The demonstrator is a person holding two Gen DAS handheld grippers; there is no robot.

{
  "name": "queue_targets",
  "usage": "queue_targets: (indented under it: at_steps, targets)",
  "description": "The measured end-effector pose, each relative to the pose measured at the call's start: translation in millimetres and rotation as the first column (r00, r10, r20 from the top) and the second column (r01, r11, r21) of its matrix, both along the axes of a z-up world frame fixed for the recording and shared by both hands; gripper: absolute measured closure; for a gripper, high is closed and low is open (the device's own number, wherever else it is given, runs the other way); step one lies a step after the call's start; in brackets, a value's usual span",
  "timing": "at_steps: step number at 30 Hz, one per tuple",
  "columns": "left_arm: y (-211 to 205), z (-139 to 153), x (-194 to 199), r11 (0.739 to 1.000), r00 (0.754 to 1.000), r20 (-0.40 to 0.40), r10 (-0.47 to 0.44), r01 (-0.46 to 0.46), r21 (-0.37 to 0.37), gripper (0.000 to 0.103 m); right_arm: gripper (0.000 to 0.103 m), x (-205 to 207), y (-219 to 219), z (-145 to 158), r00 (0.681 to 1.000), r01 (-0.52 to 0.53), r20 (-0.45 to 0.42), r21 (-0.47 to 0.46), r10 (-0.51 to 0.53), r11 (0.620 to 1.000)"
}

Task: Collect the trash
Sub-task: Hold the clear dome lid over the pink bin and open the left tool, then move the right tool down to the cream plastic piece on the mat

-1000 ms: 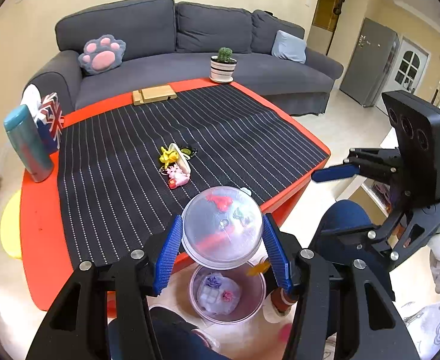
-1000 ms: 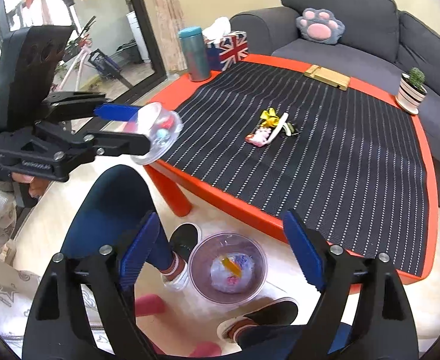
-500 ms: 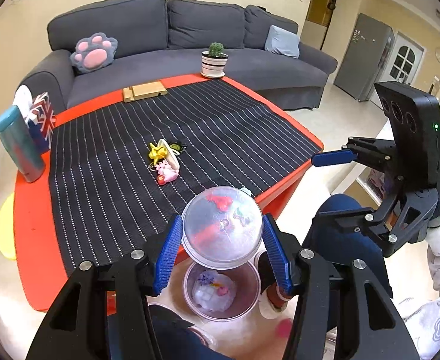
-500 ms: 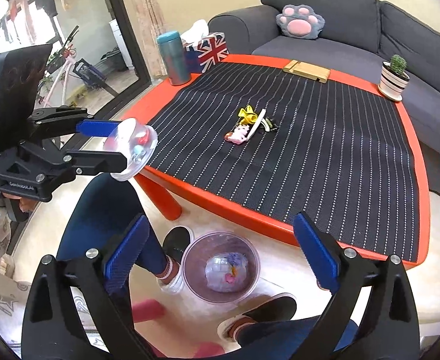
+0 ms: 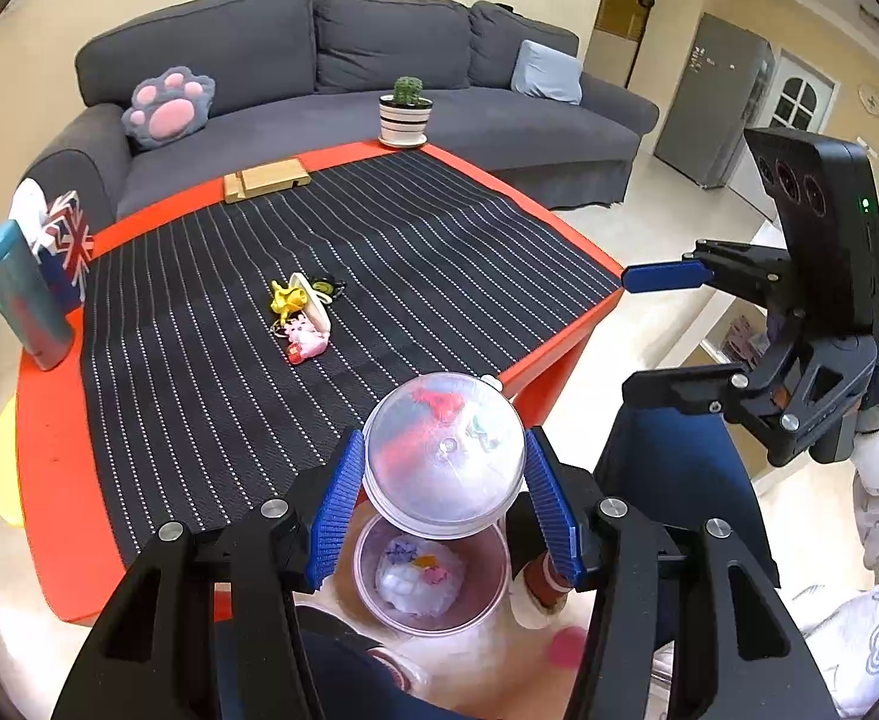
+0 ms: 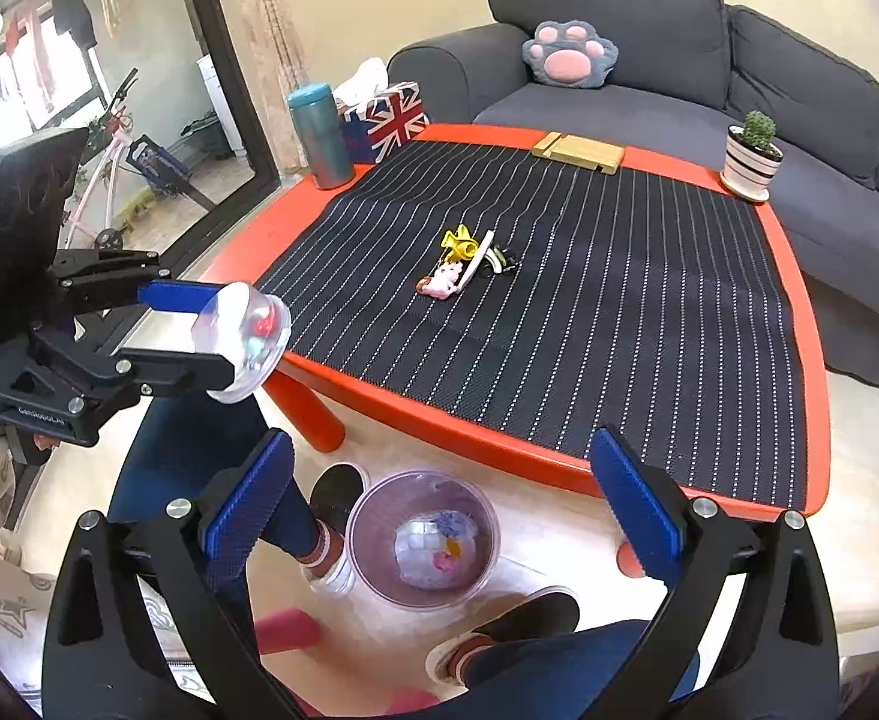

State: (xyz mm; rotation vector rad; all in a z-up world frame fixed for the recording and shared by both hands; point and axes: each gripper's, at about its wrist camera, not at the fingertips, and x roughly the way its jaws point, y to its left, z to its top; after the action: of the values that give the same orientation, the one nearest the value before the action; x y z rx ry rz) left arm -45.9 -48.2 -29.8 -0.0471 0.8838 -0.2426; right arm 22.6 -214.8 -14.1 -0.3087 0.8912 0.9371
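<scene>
- Left gripper [image 5: 444, 501] clamps a clear lidded tub [image 5: 444, 456], directly above the trash bin [image 5: 487, 591] on the floor.
- Right gripper [image 6: 439, 501] gapes wide, empty, bin [image 6: 373, 564] below between its fingers.
- Ahead on the table [image 6: 796, 276]: small litter [image 6: 466, 261]; the person's feet flank the bin.

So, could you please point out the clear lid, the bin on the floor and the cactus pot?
clear lid [image 5: 445, 456], left wrist view, centre of its dome.
bin [image 6: 367, 558], right wrist view, left inner wall.
cactus pot [image 6: 752, 161], right wrist view, striped side.
</scene>
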Motion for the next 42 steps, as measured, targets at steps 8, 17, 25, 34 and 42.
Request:
queue_targets:
  at_steps: [8, 17, 25, 34, 42]
  targets:
    - [-9, 2, -1, 1.0, 1.0, -0.001, -0.025, 0.025, 0.003, 0.049, 0.006, 1, -8, 7, 1.0, 0.012, 0.014, 0.017, -0.013, 1.0]
    - [-6, -4, 4, 1.0, 1.0, -0.007, 0.008, -0.009, -0.01, 0.012, 0.006, 5, -9, 7, 1.0, 0.022, 0.007, 0.028, -0.022, 0.999]
    - [1, -6, 4, 0.999, 0.999, -0.014, 0.034, -0.034, -0.017, 0.01, 0.006, 3, -8, 5, 1.0, 0.018, 0.003, 0.026, -0.018, 1.0]
    - [5, -6, 2, 0.998, 0.999, -0.011, 0.051, -0.051, -0.025, 0.01, 0.006, 2, -6, 2, 1.0, 0.015, 0.0, 0.022, -0.015, 1.0]
    - [11, -6, 4, 0.997, 0.998, -0.009, 0.069, -0.07, -0.026, 0.009, 0.006, 4, -2, 2, 1.0, 0.019, 0.003, 0.031, -0.019, 0.999]
